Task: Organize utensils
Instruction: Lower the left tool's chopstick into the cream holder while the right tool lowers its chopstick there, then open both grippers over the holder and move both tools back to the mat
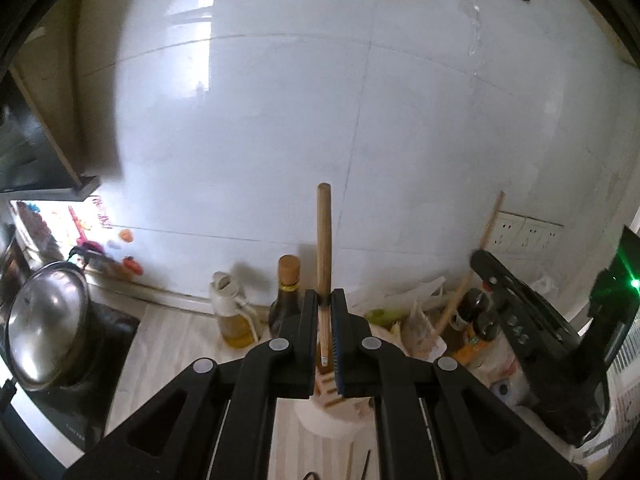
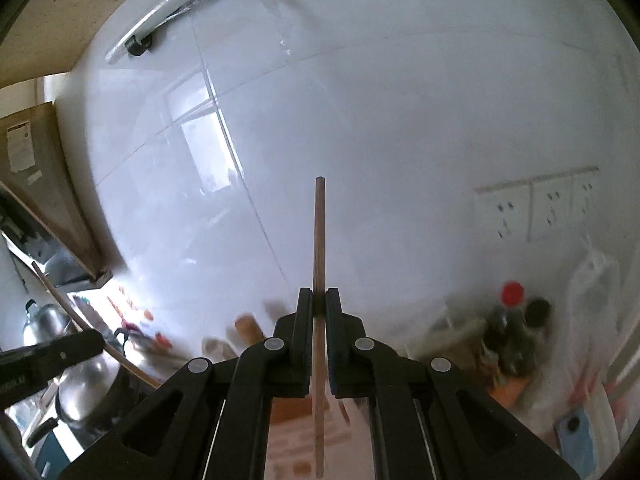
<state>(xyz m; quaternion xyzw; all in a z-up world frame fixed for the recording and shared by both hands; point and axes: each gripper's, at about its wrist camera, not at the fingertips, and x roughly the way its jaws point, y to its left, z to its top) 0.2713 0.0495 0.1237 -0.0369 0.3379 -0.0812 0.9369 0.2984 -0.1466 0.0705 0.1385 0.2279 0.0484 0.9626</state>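
Chopsticks, one pinched upright in each gripper, above a cluttered kitchen counter.

Left gripper [image 1: 325, 300] has its jaws closed on a light wooden chopstick [image 1: 324, 236], whose lower end hangs over a white utensil holder [image 1: 332, 420] that already holds a few more sticks, too hidden to count. Right gripper [image 2: 319, 300] is likewise clamped on a darker chopstick [image 2: 319, 240] that runs down between its fingers; the blurred counter below hides where its tip ends. Against the tiled wall [image 1: 260, 120] stand two bottles: a pale oil jug [image 1: 232, 312] holding yellow oil and a dark bottle [image 1: 286, 296] with a brown cap. One steel pot [image 1: 46, 320] sits on the stove at left, lid on.
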